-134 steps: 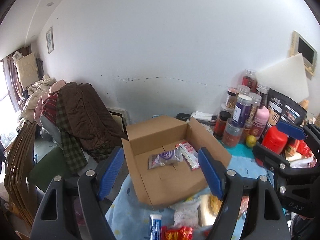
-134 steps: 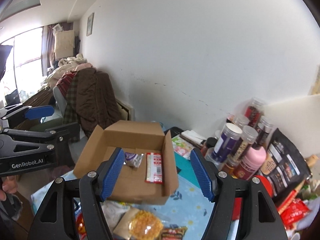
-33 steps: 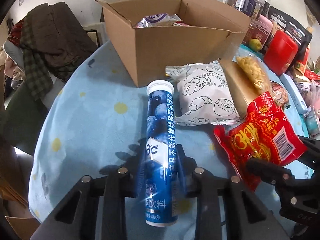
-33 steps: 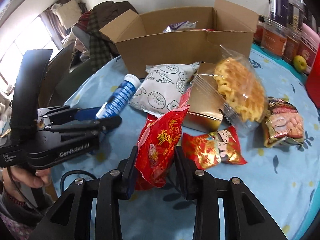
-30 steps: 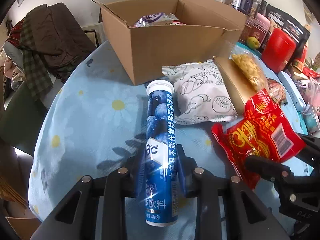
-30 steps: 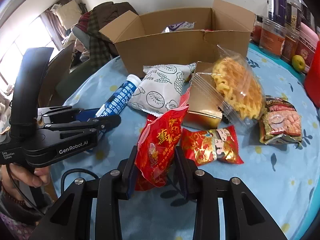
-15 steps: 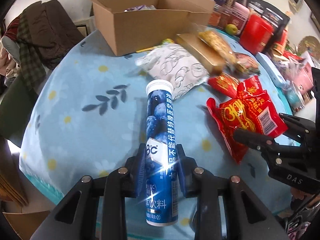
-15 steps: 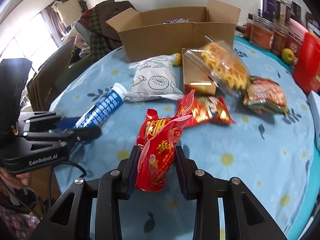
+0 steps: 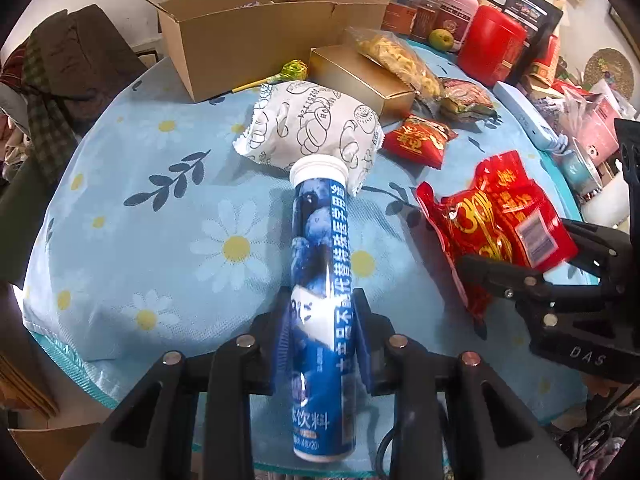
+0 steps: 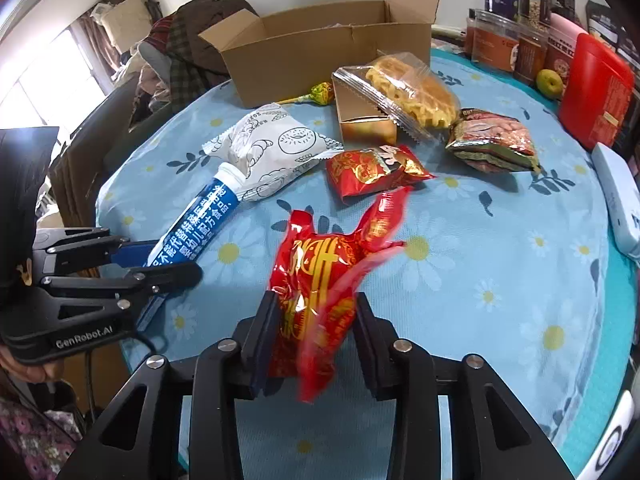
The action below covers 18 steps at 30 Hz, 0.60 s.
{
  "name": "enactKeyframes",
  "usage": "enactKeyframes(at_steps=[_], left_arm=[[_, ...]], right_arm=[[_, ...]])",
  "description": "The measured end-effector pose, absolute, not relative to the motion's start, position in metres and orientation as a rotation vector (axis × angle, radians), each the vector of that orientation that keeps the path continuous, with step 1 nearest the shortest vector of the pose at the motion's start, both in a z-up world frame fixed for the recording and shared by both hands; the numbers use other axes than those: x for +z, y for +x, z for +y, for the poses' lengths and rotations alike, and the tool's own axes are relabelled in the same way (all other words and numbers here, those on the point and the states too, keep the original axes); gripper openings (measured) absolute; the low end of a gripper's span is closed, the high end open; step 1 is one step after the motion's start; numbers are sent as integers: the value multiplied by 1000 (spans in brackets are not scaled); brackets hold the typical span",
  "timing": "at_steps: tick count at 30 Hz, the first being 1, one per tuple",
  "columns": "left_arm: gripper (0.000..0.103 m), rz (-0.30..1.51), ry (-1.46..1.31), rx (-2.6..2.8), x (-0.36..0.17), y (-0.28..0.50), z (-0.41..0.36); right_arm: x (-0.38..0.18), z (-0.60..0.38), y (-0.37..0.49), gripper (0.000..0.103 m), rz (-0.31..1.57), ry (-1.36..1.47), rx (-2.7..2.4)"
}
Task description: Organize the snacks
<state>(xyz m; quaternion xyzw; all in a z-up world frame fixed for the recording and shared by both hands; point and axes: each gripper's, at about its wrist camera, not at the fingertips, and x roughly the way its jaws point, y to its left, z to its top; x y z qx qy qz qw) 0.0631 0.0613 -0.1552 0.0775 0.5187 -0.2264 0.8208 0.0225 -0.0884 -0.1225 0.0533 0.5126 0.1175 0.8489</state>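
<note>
Nearest, the left hand-held gripper (image 9: pixel 322 340) is clamped on a blue tablet tube (image 9: pixel 320 280) above the near tabletop (image 9: pixel 160 240). To its right, the right hand-held gripper (image 10: pixel 314 336) has its jaws opening around a red snack bag (image 10: pixel 320 280), which looks blurred and may be slipping out short of the cardboard box (image 10: pixel 320 56) at the far edge. Other snacks lie between.

Box (image 9: pixel 256 36) behind snacks (image 9: pixel 312 124) on table (image 9: pixel 132 208).
</note>
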Motion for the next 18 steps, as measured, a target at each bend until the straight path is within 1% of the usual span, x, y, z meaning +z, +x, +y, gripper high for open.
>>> enactKeyframes(at_steps=[6,9,10,12,15,18], left_arm=[[28,1070,195,-446,-155,65,51],[28,1045,161,-442,-155,66,52],[28,1041,148,-443,-155,66,52],[28,1044,130,-451,-155,67,53],[28,1049,65,-471,-150,67,61],[28,1015,68,-503,-141,61,61]], right_arm=[[-129,-87,27,40,1062,127,258],[-129,-86,25,40,1048,118,258],[-129,-86,24,39,1043,117,257],[-129,-86,22,35,1039,122,262],[-128,-92,19,34,1028,163,251],[-127,-96,16,34,1037,198,267]])
